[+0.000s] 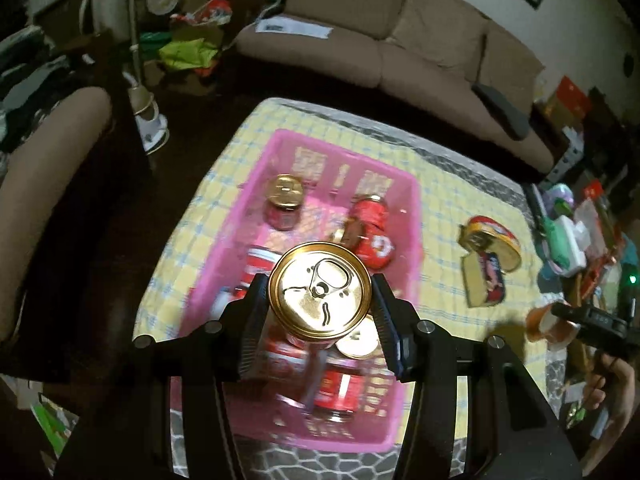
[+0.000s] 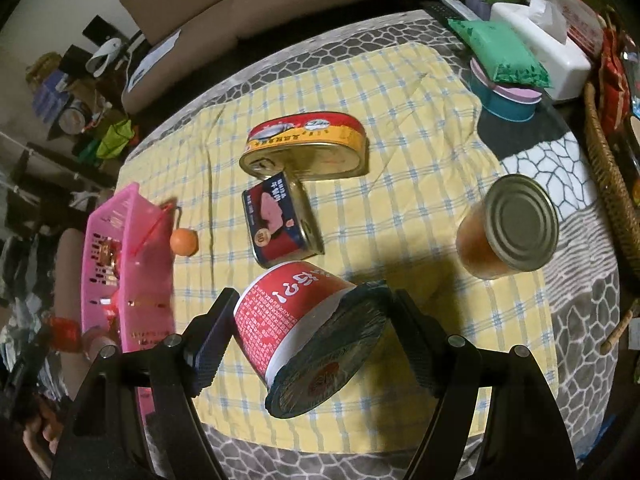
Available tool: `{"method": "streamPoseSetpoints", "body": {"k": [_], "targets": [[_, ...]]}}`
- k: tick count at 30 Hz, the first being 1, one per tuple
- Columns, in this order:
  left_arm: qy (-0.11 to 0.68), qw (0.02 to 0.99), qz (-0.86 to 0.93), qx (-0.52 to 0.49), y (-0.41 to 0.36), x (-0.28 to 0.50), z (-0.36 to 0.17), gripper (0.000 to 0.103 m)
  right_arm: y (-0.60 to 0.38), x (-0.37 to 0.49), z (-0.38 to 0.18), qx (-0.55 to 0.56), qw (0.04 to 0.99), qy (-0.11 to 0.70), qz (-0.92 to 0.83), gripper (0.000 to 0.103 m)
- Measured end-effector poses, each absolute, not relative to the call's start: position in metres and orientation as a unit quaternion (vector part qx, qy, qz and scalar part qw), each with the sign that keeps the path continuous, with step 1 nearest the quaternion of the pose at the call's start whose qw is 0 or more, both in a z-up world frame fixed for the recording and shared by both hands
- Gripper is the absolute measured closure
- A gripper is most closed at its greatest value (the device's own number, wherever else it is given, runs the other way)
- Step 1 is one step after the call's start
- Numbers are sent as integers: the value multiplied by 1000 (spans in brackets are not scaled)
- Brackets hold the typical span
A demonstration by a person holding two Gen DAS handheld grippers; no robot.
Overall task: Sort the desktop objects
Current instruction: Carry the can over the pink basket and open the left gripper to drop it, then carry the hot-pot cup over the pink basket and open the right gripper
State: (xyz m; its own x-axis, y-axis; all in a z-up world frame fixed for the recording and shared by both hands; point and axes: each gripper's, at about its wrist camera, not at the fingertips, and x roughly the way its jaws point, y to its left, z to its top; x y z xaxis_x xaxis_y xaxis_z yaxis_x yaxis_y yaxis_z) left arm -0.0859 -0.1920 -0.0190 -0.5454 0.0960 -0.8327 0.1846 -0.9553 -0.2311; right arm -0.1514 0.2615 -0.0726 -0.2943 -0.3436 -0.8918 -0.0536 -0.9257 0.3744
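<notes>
Left wrist view has your left gripper (image 1: pixel 320 292) clamped on an upright red drink can with a gold pull-tab lid (image 1: pixel 319 290), held above the pink slotted plastic basket (image 1: pixel 408 200). Inside that basket lie several more red cans — one stands upright at the far end (image 1: pixel 285 200), another lies tipped beside it (image 1: pixel 372 232), and the rest are blurred under your fingers. Basket and cans sit on the yellow-and-blue checked cloth (image 1: pixel 440 320).

Right wrist view shows your right gripper (image 2: pixel 312 332) with its fingers closed against the sides of a red paper noodle cup with a dark foil lid (image 2: pixel 304 332), tilted so the lid faces the camera. Beyond it on the cloth lie a small blue rectangular meat tin (image 2: pixel 280 220) and, touching its far end, an oval red-and-gold fish tin (image 2: pixel 306 146). A round steel-topped can with an orange label (image 2: pixel 506 228) stands well apart to the right.
</notes>
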Motion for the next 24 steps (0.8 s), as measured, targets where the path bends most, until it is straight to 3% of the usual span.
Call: {"method": "streamPoseSetpoints", "body": {"k": [8, 20, 24], "targets": [[164, 46, -871, 460, -232, -105, -20, 55, 213, -158, -77, 597, 123, -150, -778, 25], [115, 30, -866, 485, -196, -154, -66, 53, 147, -157, -63, 595, 174, -103, -778, 24], [112, 39, -899, 421, -195, -127, -33, 26, 129, -154, -47, 581, 188, -86, -787, 24]]}}
